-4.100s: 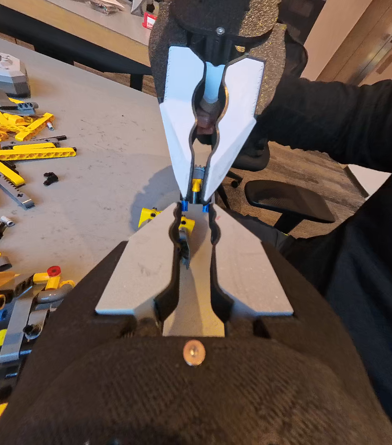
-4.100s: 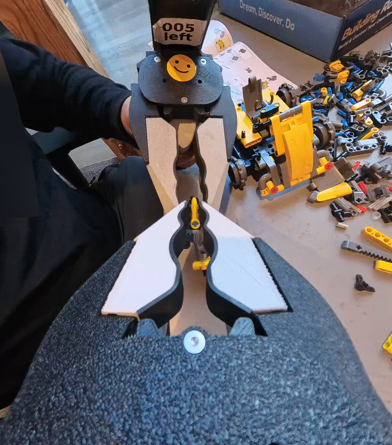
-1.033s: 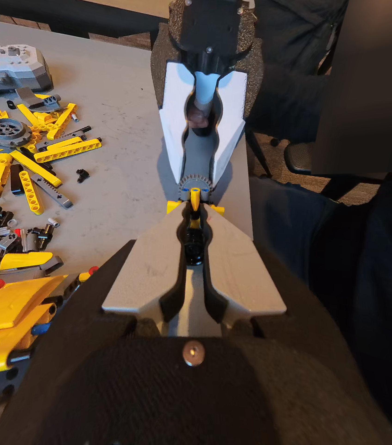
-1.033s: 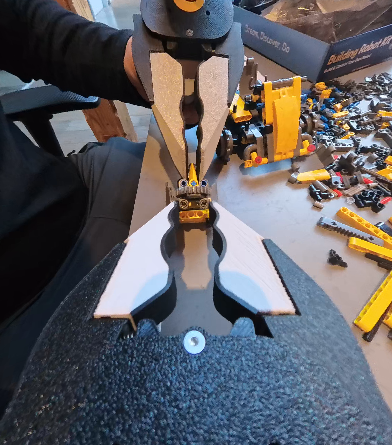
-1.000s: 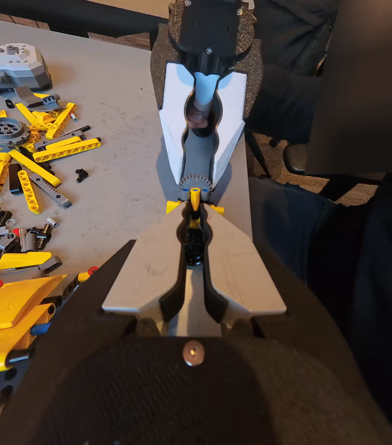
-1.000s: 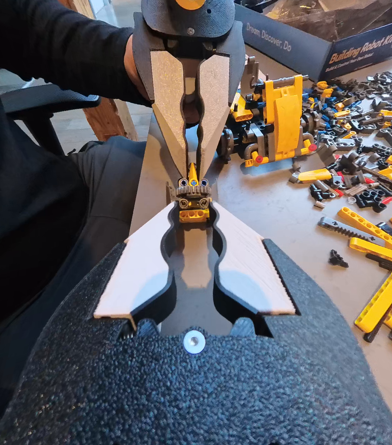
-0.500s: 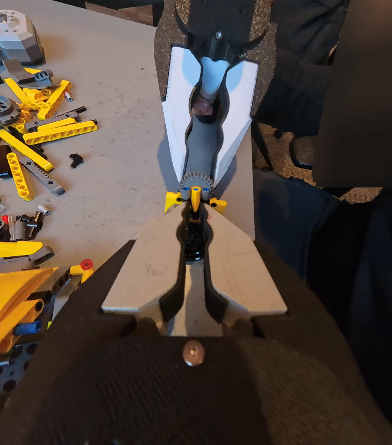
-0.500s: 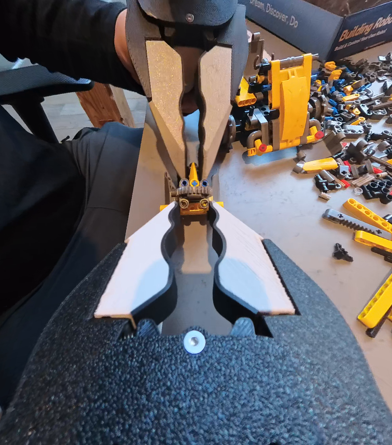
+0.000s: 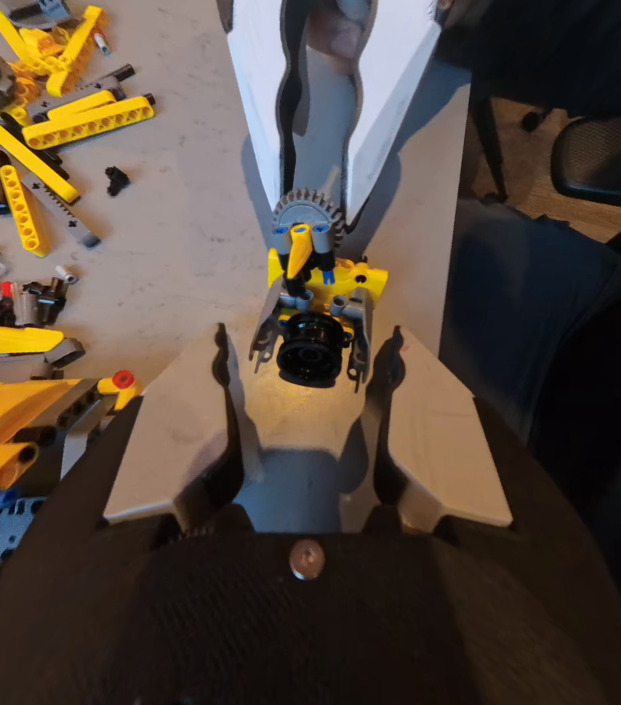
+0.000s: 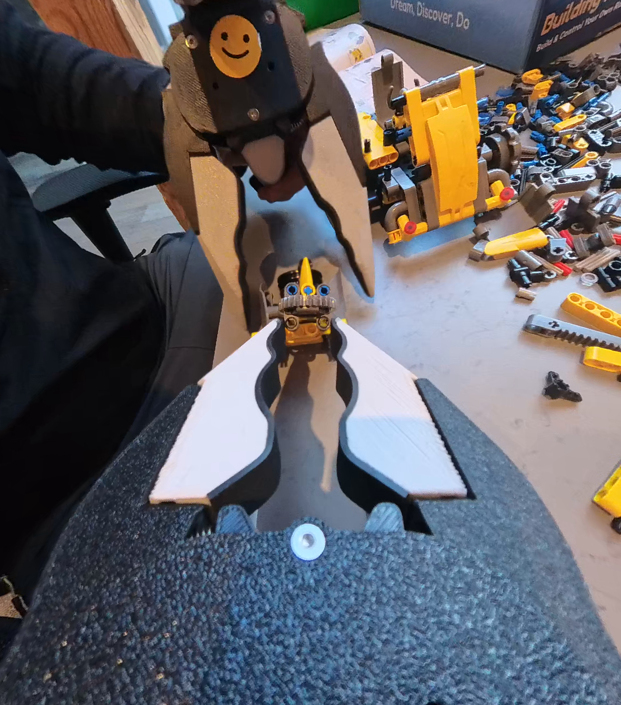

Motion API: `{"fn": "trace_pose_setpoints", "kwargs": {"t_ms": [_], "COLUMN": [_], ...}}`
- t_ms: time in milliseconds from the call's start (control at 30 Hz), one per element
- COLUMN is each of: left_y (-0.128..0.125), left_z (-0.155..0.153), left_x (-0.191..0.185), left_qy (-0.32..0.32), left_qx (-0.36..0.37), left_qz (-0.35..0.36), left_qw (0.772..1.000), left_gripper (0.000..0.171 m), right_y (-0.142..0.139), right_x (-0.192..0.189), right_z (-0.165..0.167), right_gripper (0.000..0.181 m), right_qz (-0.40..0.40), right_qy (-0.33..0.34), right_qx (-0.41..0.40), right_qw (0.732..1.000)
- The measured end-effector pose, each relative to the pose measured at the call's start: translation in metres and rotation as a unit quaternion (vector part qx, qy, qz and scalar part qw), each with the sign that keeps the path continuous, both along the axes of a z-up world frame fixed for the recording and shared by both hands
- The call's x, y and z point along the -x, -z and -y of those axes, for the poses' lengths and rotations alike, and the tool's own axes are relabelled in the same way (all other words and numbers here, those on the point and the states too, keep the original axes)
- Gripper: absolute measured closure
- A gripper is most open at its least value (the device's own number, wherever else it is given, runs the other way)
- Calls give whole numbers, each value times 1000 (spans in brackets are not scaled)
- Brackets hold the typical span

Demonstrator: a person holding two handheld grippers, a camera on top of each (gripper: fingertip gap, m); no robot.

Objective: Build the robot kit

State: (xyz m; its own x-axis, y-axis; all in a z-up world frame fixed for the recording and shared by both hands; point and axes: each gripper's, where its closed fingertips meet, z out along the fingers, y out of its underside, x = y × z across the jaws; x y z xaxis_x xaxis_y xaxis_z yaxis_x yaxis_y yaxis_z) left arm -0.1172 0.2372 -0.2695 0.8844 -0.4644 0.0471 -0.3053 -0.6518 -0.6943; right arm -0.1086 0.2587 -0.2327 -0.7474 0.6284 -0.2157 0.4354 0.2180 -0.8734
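Observation:
A small assembly (image 9: 324, 282) of a yellow block, a black wheel (image 9: 309, 354) and a grey gear (image 9: 305, 208) sits low over the grey table (image 9: 187, 229), near its edge. My right gripper (image 10: 306, 324) is shut on the assembly (image 10: 305, 301), with its white fingers pressing the gear end from both sides. It also shows in the left wrist view (image 9: 312, 208). My left gripper (image 9: 309, 335) is open wide. Its fingers stand apart on either side of the wheel end without touching it. In the right wrist view the left gripper (image 10: 309, 311) faces mine with its fingers spread.
A large yellow-and-grey model (image 10: 442, 164) stands on the table beside a pile of loose parts (image 10: 587, 236) and yellow beams (image 9: 87, 122). A dark blue box (image 10: 492, 26) is at the back. A person in black sits at the table edge, near a chair (image 9: 606, 164). One gripper's finger ends stand about 5 cm off the other's.
My left gripper has opened and let go of the assembly, which it gripped half a second ago. My right gripper still grips it at the gear end.

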Motion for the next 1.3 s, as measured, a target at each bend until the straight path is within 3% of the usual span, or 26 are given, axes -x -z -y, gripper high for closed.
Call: {"fn": "trace_pose_setpoints", "kwargs": {"t_ms": [67,167,333,467,933,1300], "left_y": [7,6,-1,-3,-6,-3], "left_z": [0,-3,-3,-2,-3,-3], "left_x": [-3,-4,-12,-17,-19,-19], "left_qy": [16,21,20,11,-2,4], "left_qx": [14,16,34,51,38,23], "left_qz": [-2,15,114,133,184,144], "left_qw": [1000,1000,993,990,982,989], "left_gripper": [108,110,110,110,111,111], "right_y": [3,4,-6,-10,2,5], "right_x": [-1,-1,-3,-4,-13,-16], "right_z": [0,-2,-8,-12,-2,0], "right_gripper": [158,158,159,158,159,158], "right_qz": [9,40,79,87,59,46], "right_qy": [1,13,13,13,13,17], "right_qx": [-5,21,102,129,47,22], "right_qw": [1000,999,991,988,997,999]}}
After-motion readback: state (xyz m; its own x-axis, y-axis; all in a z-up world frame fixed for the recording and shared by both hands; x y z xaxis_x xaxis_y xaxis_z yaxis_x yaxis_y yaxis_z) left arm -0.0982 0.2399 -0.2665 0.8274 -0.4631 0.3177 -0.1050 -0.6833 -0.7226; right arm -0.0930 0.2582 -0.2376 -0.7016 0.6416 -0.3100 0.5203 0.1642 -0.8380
